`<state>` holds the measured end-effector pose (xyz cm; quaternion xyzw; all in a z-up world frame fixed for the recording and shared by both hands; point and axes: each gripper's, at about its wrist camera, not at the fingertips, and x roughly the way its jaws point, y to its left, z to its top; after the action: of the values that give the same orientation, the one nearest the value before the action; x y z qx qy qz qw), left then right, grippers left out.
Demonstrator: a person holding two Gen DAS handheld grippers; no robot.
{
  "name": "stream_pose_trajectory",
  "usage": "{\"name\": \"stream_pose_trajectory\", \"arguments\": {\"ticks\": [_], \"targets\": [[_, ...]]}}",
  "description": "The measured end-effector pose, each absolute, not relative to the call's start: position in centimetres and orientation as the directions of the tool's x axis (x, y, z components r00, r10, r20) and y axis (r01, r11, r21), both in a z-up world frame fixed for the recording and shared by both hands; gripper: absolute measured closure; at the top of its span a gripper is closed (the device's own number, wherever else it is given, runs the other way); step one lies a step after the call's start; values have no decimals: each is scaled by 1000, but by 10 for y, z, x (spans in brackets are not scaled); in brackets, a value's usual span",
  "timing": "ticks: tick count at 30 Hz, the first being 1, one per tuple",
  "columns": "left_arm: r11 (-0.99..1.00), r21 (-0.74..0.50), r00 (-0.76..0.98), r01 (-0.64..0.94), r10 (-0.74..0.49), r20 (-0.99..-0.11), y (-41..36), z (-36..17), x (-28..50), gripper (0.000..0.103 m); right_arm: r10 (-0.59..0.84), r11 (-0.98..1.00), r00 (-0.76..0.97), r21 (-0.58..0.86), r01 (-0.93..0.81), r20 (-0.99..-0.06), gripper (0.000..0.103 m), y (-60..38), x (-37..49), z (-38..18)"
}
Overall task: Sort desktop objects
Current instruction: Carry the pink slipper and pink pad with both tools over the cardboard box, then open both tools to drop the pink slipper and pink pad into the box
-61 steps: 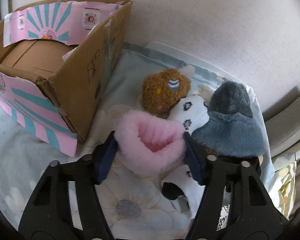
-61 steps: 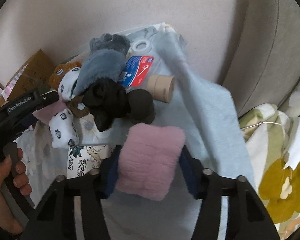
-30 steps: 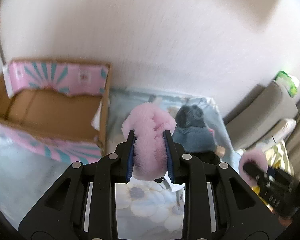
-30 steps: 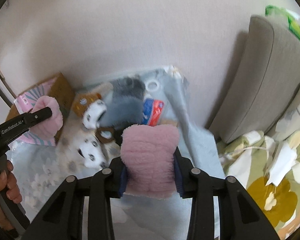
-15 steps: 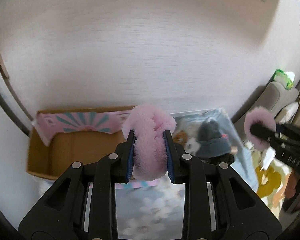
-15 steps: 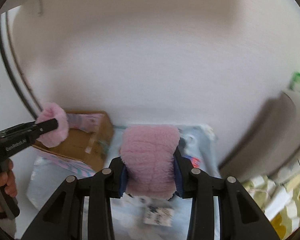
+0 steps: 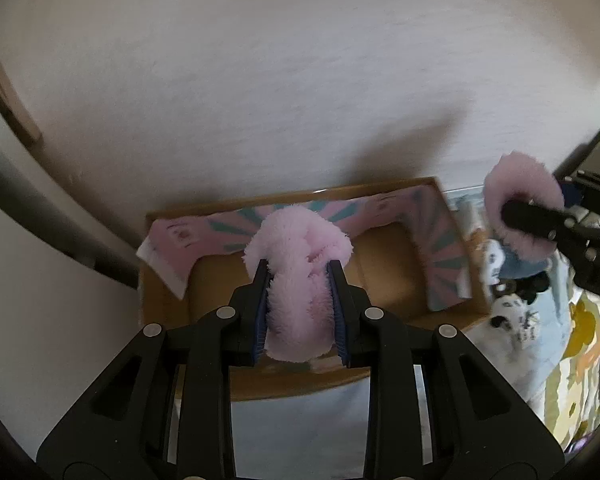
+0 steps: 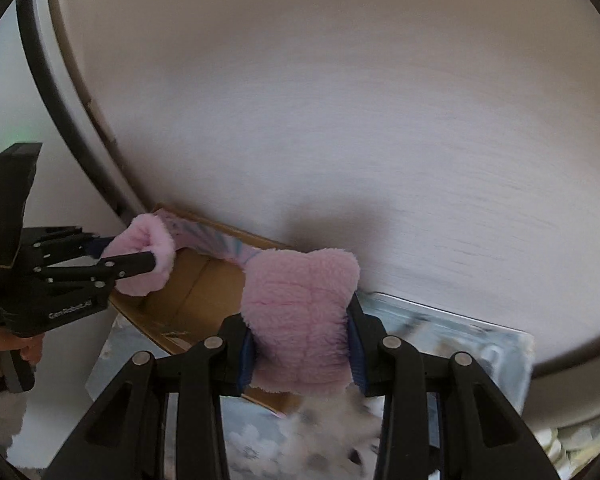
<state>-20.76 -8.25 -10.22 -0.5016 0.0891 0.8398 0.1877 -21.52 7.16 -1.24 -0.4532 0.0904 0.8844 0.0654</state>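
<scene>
While the left tool (image 7: 300, 276) hangs above the open cardboard box (image 7: 384, 280), its two fingers are clenched on a fluffy pale pink sock (image 7: 296, 280), which bulges out past the tips. Directly beneath and ahead of it lies the box's brown floor, with pink-and-teal flaps (image 7: 440, 248) folded inward. Off to its right, the right tool (image 7: 540, 228) grips a second pink sock (image 7: 520, 200), over a heap of soft toys (image 7: 512, 312).

From the right tool's (image 8: 300, 344) view, its fingers squeeze the darker pink sock (image 8: 300, 320) from both sides. Ahead and to its left sits the box (image 8: 188, 300), and the left tool (image 8: 140, 260), held by a hand (image 8: 16, 348), carries its sock (image 8: 148, 256) over that box's near corner.
</scene>
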Motion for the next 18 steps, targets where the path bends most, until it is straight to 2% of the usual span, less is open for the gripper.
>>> {"name": "stream_pose_trajectory", "arguments": {"ticks": [5, 11, 18], "targets": [[-923, -44, -402, -382, 209, -892, -99, -128, -225, 79, -24, -977, -518, 131, -170, -855, 68, 50, -258, -48], [-926, -51, -372, -373, 200, -906, -112, -154, -239, 79, -28, -981, -458, 112, -158, -888, 68, 34, -280, -90], [-916, -56, -355, -398, 210, -911, -114, -166, -242, 79, -30, -977, -431, 119, -179, -902, 67, 31, -292, -107]]}}
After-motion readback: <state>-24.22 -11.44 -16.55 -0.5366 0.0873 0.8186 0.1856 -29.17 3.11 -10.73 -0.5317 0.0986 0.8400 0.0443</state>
